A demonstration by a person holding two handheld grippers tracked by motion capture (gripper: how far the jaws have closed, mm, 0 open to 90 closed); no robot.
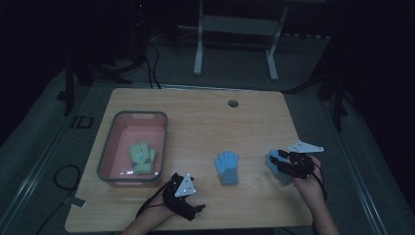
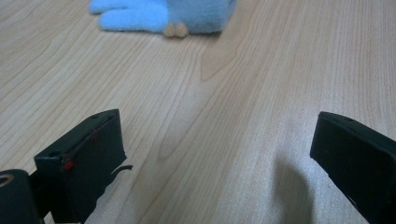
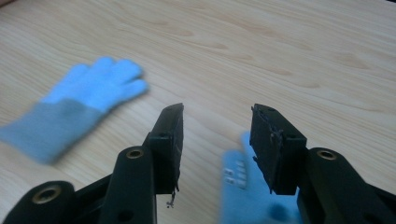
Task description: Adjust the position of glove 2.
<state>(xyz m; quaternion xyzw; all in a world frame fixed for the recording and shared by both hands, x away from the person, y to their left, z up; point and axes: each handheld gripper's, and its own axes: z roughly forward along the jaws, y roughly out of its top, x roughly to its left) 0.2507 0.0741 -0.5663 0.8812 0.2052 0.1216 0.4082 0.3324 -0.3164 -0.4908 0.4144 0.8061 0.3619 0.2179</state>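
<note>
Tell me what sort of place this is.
Probably a dim lab or recording room: a plain wooden table on grey carpet, cables on the floor, and a bare desk frame behind.

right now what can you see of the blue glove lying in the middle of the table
The blue glove looks like soft knit or fleece: light blue fingers and palm with a darker grey-blue cuff. It lies flat on the wooden table, fingers pointing away from the person, cuff toward them. It sits between the two grippers, apart from both, and nothing touches it but the tabletop. In the right gripper view it is blurred.
</note>
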